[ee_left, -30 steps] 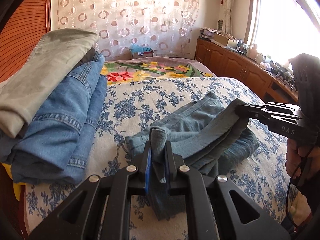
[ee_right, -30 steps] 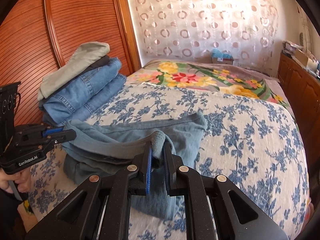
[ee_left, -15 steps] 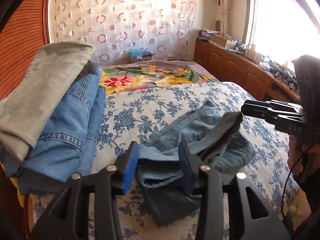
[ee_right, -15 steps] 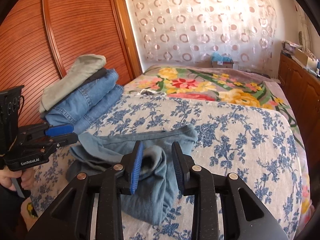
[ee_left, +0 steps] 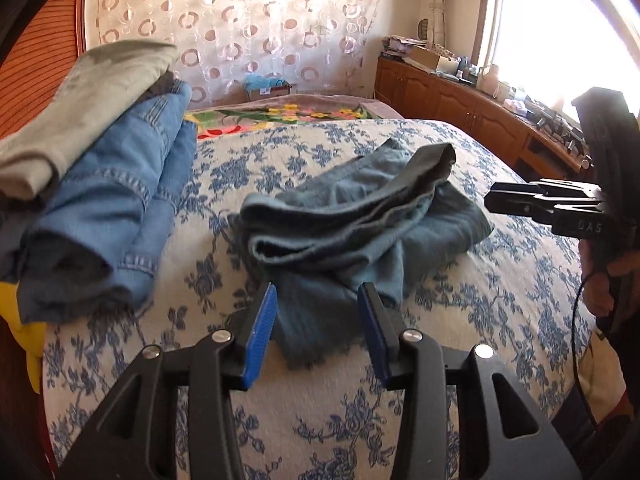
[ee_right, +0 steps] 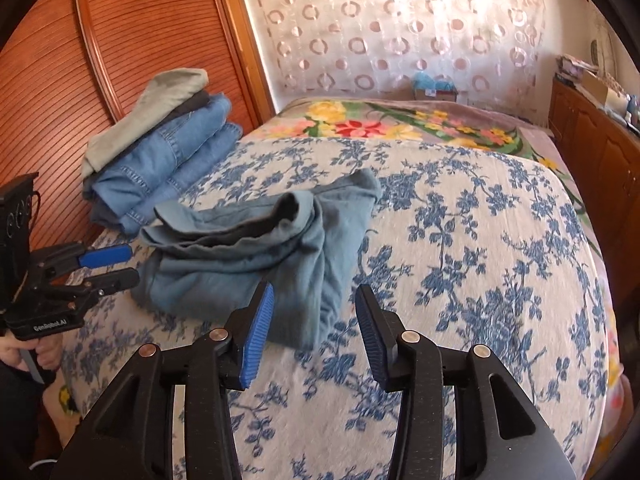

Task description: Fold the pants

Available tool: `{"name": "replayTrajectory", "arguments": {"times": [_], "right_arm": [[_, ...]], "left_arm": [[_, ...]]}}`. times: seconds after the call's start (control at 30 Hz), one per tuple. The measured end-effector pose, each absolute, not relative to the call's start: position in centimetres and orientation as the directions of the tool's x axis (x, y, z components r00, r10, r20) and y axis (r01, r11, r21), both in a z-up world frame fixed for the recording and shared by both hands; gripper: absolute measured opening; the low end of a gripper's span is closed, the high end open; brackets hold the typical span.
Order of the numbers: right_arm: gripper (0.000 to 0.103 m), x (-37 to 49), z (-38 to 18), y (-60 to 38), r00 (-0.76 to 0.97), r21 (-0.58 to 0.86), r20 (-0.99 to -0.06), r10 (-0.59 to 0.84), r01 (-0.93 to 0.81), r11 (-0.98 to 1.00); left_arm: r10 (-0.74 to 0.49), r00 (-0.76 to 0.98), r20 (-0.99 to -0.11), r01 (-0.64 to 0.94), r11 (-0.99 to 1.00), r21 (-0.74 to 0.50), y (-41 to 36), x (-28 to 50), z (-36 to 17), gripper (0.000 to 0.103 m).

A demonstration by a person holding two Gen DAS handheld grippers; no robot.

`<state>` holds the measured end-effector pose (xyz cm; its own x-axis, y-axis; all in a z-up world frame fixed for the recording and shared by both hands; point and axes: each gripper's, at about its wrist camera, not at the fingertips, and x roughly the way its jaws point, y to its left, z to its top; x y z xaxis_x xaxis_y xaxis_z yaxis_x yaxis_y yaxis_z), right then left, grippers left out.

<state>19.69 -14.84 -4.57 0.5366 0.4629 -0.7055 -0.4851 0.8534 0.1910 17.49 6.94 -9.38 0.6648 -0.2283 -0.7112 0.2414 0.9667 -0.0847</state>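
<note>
Folded pants lie just beyond both parted grippers' jaws

We found the floral bedspread bare and open right of the folded pants; the stacked clothes against the wooden panel crowded their left.

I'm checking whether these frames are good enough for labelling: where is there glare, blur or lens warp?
Left wrist view: the window is blown out white, the clothes stack is soft at the left edge, and the bed bulges from fisheye warp. Right wrist view: the curtain glows backlit, but the pants are evenly lit and fairly sharp.
</note>
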Motion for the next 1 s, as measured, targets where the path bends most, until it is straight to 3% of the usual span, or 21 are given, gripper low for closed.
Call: {"name": "replayTrajectory", "arguments": {"times": [0.33,0.5,1.0], "right_arm": [[0.043,16.1,-1.8,-13.8,0.590,0.096,-0.690,0.419,-0.499,0.861],[0.043,15.9,-3.0,-13.3,0.585,0.069,-0.702,0.406,-0.512,0.856],[0.042,18.9,-7.1,-12.7,0.511,0.162,-0.742,0.434,-0.492,0.855]], "left_arm": [[-0.228,0.659,-0.717,0.225,0.969,-0.102,7.8,16.2,-10.3,0.042],[-0.232,0.641,-0.731,0.218,0.969,-0.117,7.8,16.3,-11.0,0.042],[-0.187,0.635,-0.749,0.219,0.974,-0.057,6.8,16.8,-12.3,0.039]]}}
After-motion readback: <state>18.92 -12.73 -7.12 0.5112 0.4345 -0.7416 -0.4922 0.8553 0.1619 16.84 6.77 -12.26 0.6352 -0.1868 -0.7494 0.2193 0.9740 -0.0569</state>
